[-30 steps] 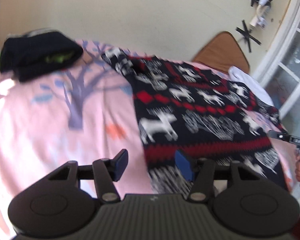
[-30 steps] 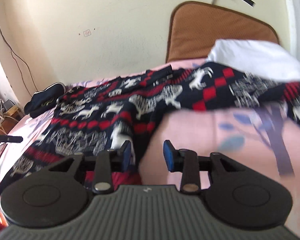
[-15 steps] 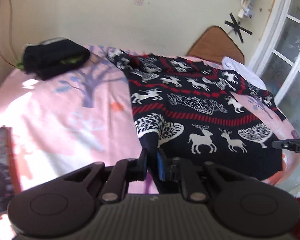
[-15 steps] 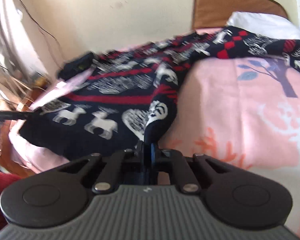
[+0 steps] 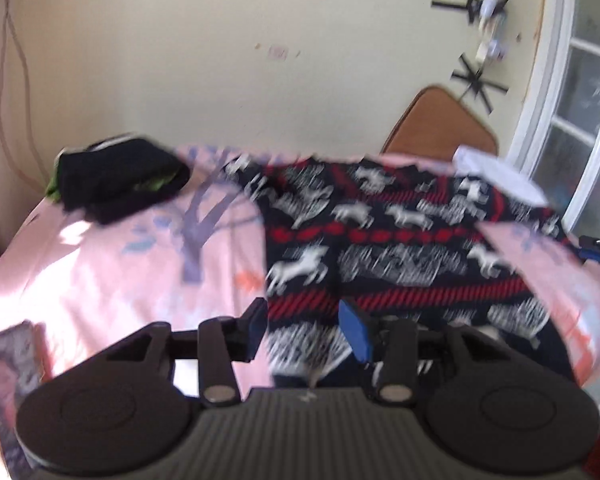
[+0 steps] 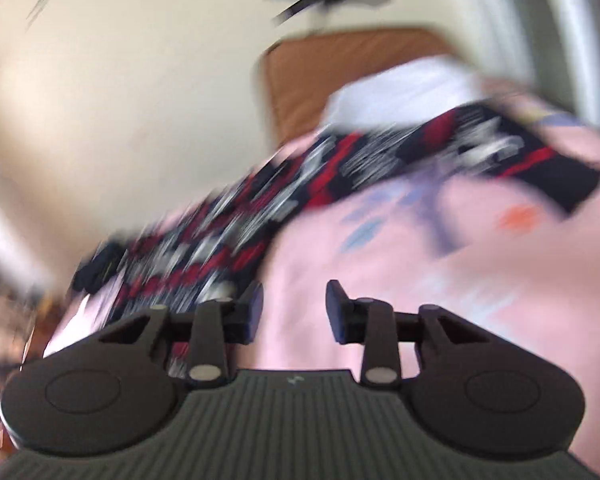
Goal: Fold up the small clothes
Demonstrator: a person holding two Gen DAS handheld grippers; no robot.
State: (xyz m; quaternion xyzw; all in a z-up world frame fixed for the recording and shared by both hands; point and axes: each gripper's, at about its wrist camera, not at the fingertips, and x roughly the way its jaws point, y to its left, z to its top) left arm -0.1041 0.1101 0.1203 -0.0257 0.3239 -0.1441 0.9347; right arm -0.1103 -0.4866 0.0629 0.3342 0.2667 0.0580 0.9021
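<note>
The dark navy knitted sweater with white reindeer and red bands (image 5: 388,240) lies spread across the bed with the pink tree-print sheet (image 5: 100,272), its hem toward the near edge and its upper part toward the brown headboard (image 5: 440,124). The left claw (image 5: 304,328) stands partly open above the hem; its jaws have just been opening, and no cloth is pinched between the blue pads. The right claw (image 6: 294,310), seen through heavy blur, is likewise partly open after just opening, with only pink sheet showing between its pads. A folded black garment (image 5: 120,176) sits apart near the far left corner. The knit appears soft, limp and moderately light; it should drape and sag from any single hold. Corners of the hem or the shoulders look the soundest grip points, taken by both claws together.
</note>
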